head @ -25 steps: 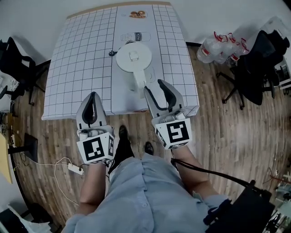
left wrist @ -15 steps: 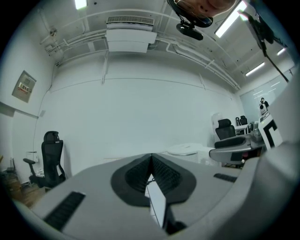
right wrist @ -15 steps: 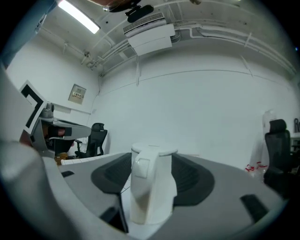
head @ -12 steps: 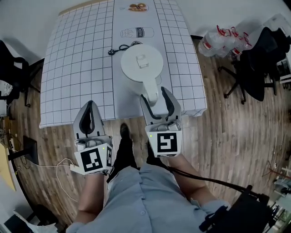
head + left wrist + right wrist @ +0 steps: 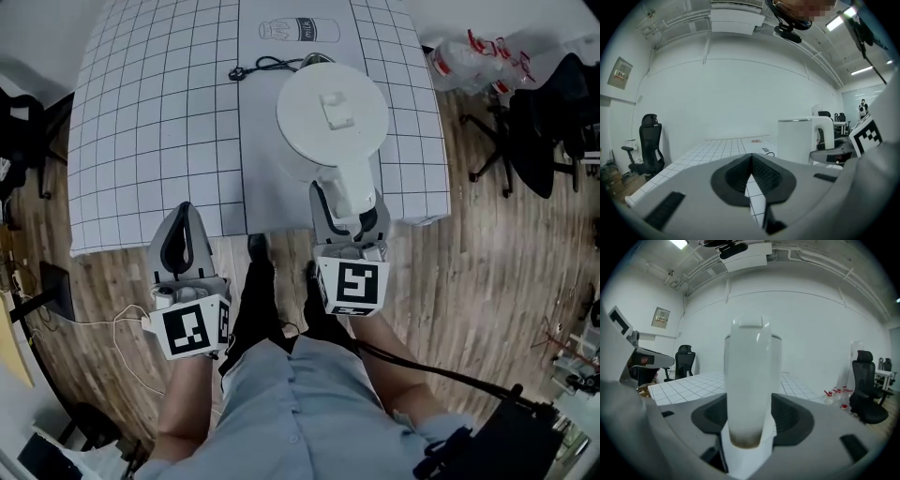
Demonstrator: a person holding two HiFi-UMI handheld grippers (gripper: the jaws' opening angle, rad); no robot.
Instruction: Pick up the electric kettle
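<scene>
A white electric kettle (image 5: pixel 333 108) stands on the gridded table mat (image 5: pixel 150 112), near the front edge, with its handle (image 5: pixel 349 187) pointing towards me. My right gripper (image 5: pixel 347 195) is open, and the handle (image 5: pixel 750 376) stands between its jaws. I cannot tell whether the pads touch it. My left gripper (image 5: pixel 183 214) is shut and empty; it hovers at the table's front edge, left of the kettle (image 5: pixel 799 140). In the left gripper view its pads meet in a point (image 5: pixel 751 157). The kettle's black cord (image 5: pixel 267 66) lies behind it.
A milk carton picture (image 5: pixel 298 30) is printed on the mat behind the kettle. Water bottles (image 5: pixel 469 58) and a black office chair (image 5: pixel 548 112) stand on the wooden floor at the right. A power strip (image 5: pixel 150 323) lies on the floor at the left.
The right gripper's jaws have spread and slid forward round the kettle's handle. Both grippers have sunk lower. The left gripper stays shut at the table's edge.
</scene>
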